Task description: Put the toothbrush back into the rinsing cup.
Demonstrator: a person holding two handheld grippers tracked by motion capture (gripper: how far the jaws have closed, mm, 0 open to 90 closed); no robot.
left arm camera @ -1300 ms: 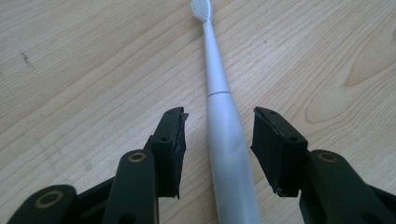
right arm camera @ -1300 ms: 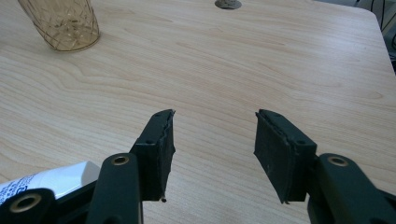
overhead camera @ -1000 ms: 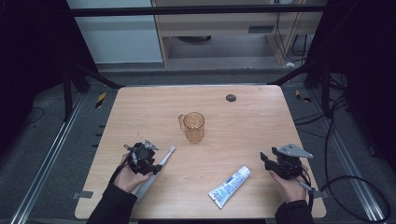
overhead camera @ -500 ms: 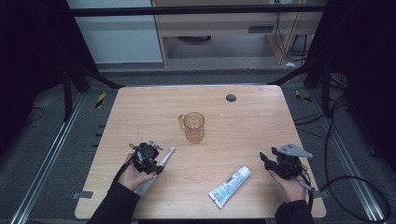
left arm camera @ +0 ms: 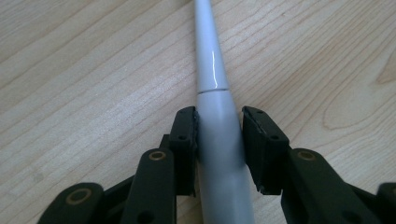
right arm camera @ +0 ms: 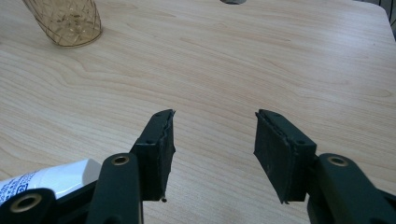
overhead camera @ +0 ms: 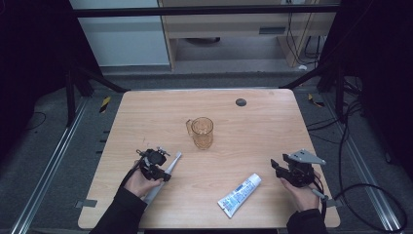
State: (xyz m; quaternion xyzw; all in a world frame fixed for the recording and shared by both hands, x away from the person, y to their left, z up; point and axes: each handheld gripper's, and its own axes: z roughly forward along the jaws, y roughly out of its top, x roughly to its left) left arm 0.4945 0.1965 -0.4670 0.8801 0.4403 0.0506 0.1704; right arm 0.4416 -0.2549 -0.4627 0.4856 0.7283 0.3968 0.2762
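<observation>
A white electric toothbrush (overhead camera: 174, 160) lies on the wooden table (overhead camera: 253, 136) at the front left, its head pointing towards the far right. My left gripper (overhead camera: 161, 170) has just been closing its jaws around the thick handle (left arm camera: 212, 70). In the left gripper view both pads (left arm camera: 187, 135) sit against the handle's sides, so the left gripper (left arm camera: 219, 126) is shut on it. My right gripper (overhead camera: 276, 168) rests at the front right, open, with bare wood between its fingers (right arm camera: 215, 135).
A white toothpaste tube (overhead camera: 239, 194) lies near the front edge, just left of the right gripper, and shows again in the right gripper view (right arm camera: 46, 177). An amber glass mug (overhead camera: 202, 131) stands mid-table. A small dark round disc (overhead camera: 240, 102) sits near the far edge.
The left hand and its gripper have shifted slightly to the right along the toothbrush. The right hand has kept still.
</observation>
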